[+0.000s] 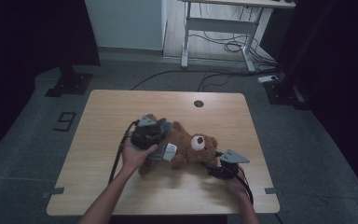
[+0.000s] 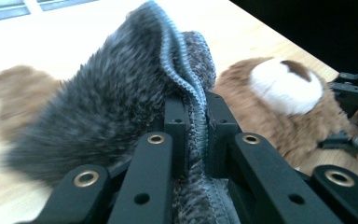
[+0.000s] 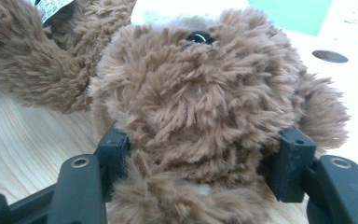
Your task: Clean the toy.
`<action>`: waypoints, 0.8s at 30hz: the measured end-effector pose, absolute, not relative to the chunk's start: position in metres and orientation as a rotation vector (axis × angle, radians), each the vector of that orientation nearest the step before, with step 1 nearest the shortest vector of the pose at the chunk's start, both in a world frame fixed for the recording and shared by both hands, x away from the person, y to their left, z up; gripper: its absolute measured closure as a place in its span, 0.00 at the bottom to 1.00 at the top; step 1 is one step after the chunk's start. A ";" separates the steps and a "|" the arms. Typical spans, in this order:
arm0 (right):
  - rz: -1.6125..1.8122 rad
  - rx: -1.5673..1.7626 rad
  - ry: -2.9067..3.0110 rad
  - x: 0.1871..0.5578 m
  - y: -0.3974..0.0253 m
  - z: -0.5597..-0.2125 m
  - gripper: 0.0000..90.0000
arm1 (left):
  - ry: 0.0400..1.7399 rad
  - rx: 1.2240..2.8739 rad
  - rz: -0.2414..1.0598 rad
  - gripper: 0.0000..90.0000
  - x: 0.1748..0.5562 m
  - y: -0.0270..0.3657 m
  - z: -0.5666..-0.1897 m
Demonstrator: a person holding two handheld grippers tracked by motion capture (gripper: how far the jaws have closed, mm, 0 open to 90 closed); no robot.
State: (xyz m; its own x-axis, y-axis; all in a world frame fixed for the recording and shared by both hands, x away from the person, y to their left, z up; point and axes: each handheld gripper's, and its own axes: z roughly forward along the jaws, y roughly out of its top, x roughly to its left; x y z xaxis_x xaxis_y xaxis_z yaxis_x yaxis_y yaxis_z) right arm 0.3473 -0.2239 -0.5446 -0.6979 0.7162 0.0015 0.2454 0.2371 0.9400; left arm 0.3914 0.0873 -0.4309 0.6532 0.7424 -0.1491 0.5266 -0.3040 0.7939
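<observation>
The left hand-held gripper (image 1: 161, 133) is clamped on the ribbed edge of a grey fuzzy garment (image 2: 121, 93), the hem pinched tight between its jaws. The garment lies over the body of a brown teddy bear (image 1: 189, 147), which lies on the wooden worktop (image 1: 102, 116) just beyond and to the right of that gripper. The right hand-held gripper (image 1: 212, 164) grips the bear's head (image 3: 196, 107), its jaws pressed into the fur on either side.
</observation>
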 end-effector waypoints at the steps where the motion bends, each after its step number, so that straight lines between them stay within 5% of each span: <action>1: 1.462 0.880 2.086 0.347 -0.224 -0.545 0.41 | 0.977 1.984 0.280 0.91 0.393 0.078 -0.432; 9: 1.460 0.876 2.088 0.347 -0.224 -0.545 0.39 | 0.951 2.113 0.262 0.91 0.401 0.023 -0.460; 24: 1.458 0.924 2.066 0.346 -0.224 -0.545 0.31 | 1.015 2.016 0.318 0.92 0.390 0.078 -0.455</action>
